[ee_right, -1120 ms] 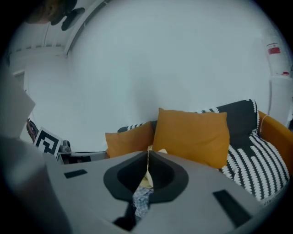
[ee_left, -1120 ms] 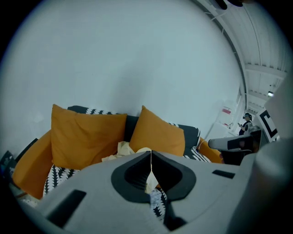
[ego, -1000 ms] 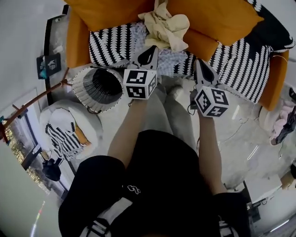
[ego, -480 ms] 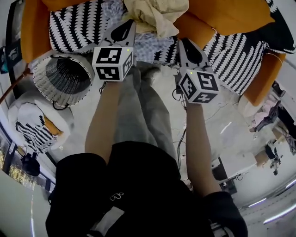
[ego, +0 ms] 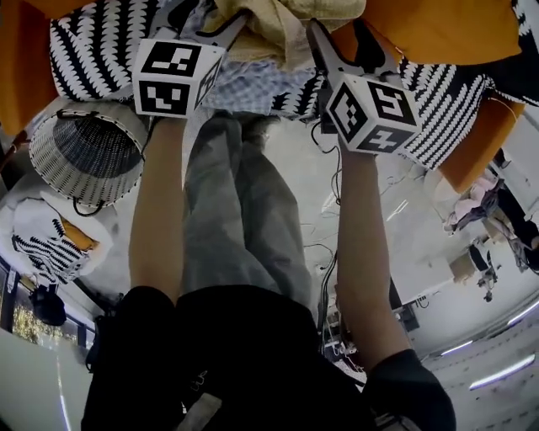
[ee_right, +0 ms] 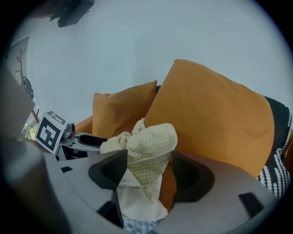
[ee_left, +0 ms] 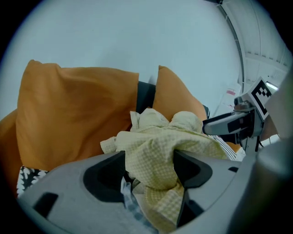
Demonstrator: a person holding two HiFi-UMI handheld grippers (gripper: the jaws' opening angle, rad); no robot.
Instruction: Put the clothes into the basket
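Observation:
A pale yellow checked garment (ego: 269,25) lies bunched on the sofa between two orange cushions, over a blue checked cloth (ego: 244,84). My left gripper (ego: 210,21) has just been opening, and its jaws stand wide with the left part of the garment (ee_left: 155,155) between them. My right gripper (ego: 345,38) has also just been opening, and its wide jaws have a raised fold of the same garment (ee_right: 149,146) between them. The woven basket (ego: 84,156) stands on the floor to the left of the left arm, mouth up.
A black-and-white patterned throw (ego: 93,50) covers the sofa seat. Orange cushions (ee_left: 73,114) (ee_right: 210,123) rise right behind the garment. A white pouf with a striped item (ego: 46,240) sits below the basket. Cables (ego: 328,252) run over the floor by the person's grey-trousered legs (ego: 244,219).
Both grippers have moved forward and down to the pile on the sofa. Their jaws, shut before, now stand wide around the yellow garment. The basket has slid leftward in the head view.

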